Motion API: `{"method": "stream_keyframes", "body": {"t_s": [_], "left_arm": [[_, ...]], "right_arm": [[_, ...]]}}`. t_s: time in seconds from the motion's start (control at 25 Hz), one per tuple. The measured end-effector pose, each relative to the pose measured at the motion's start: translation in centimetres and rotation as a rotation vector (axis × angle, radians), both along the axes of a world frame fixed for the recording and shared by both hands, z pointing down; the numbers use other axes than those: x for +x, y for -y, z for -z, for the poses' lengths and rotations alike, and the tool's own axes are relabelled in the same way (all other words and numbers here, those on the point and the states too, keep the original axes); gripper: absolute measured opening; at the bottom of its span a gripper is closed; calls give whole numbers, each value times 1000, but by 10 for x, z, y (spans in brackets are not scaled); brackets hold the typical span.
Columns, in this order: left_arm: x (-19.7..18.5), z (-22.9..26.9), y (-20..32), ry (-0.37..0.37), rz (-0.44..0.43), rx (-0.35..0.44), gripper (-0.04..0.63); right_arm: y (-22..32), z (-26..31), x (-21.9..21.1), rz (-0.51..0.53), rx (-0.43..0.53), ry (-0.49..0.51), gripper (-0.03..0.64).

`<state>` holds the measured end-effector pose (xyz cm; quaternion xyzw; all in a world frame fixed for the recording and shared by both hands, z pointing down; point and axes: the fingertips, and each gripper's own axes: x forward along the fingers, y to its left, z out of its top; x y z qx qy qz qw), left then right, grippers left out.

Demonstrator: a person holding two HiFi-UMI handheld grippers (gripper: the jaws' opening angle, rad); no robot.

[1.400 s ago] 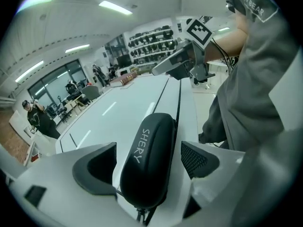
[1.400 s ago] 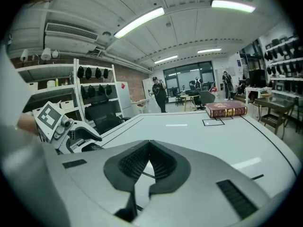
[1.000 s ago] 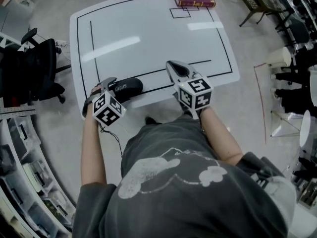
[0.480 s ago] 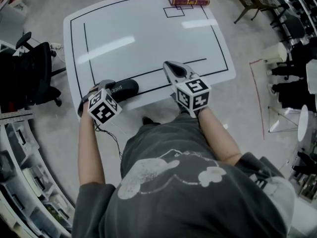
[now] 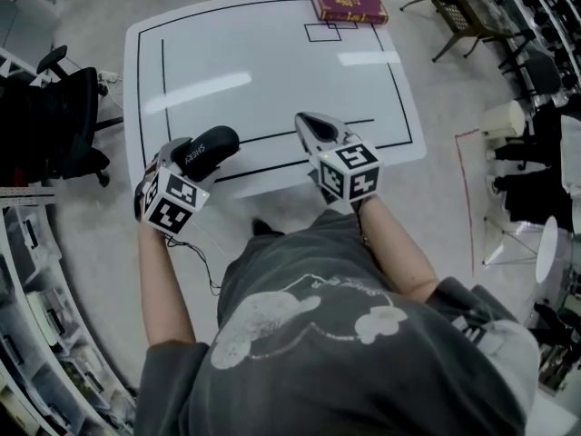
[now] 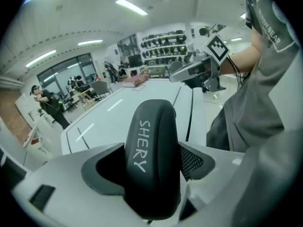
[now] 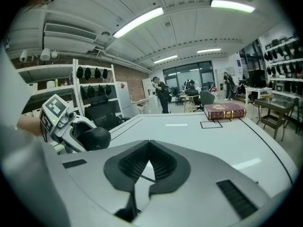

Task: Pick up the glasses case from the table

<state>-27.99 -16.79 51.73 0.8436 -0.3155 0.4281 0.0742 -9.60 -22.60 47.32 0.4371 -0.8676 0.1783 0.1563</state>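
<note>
Left gripper [image 5: 185,159] jaws clamp the smooth, rounded black glasses case [image 6: 152,150] above the glossy white table [image 5: 272,71]; the case's lower end is hidden between them. Right gripper [image 7: 147,150] jaws are pressed together, empty, with ribbed pads.

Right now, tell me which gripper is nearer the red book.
Right. The right gripper, shut and empty, is over the table's near edge, facing the red book at the far edge. The left gripper, holding the glasses case, is farther at the near left corner.
</note>
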Motion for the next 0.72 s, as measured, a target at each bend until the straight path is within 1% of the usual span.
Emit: {"method": "stream_keyframes", "body": {"t_s": [0.2, 0.28, 0.36, 0.44, 0.6, 0.72], "left_arm": [[-13, 24, -2, -60, 237, 63, 336], [-17, 33, -5, -52, 313, 114, 335], [-19, 41, -7, -23, 368, 173, 335], [-19, 48, -11, -22, 433, 206, 334], [-6, 58, -22, -69, 555, 204, 336], [4, 63, -33, -138, 647, 194, 336]], "right_arm": [[8, 7, -16, 99, 11, 7, 0], [9, 9, -22, 143, 5, 11, 0], [9, 11, -25, 194, 6, 10, 0], [9, 14, -26, 239, 13, 15, -2], [10, 18, -21, 316, 13, 38, 0], [9, 22, -18, 366, 15, 49, -2]]}}
